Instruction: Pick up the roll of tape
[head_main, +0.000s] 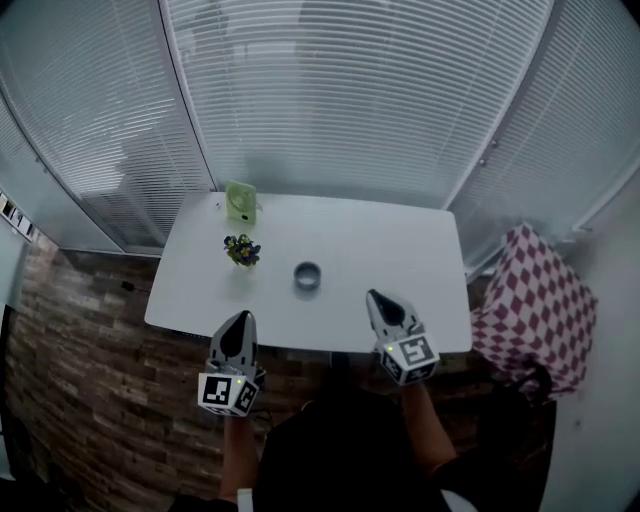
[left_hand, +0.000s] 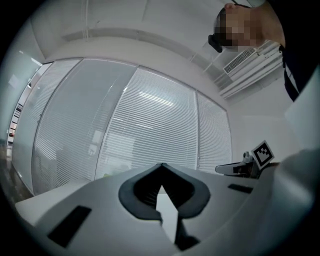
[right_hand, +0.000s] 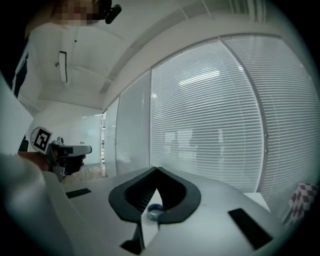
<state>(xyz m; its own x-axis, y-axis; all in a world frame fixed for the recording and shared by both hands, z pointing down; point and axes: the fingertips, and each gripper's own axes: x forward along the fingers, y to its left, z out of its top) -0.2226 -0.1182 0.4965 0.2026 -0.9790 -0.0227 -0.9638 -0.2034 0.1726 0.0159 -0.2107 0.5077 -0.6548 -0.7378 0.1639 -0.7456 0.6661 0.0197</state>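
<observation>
The roll of tape (head_main: 307, 275), a small grey-blue ring, lies flat near the middle of the white table (head_main: 400, 250). In the right gripper view the roll of tape (right_hand: 155, 211) shows low in the gap behind the jaws, some way ahead. My right gripper (head_main: 373, 296) hovers over the table's near edge, right of the roll, its jaws met at the tips with nothing between them (right_hand: 156, 170). My left gripper (head_main: 240, 317) is at the near edge left of the roll, also shut and empty (left_hand: 161, 165). Neither touches the tape.
A small potted plant (head_main: 242, 249) and a green object (head_main: 240, 202) stand on the table's left side. A chair draped in red-and-white checked cloth (head_main: 535, 300) sits at the right. Window blinds (head_main: 350, 90) close off the far side.
</observation>
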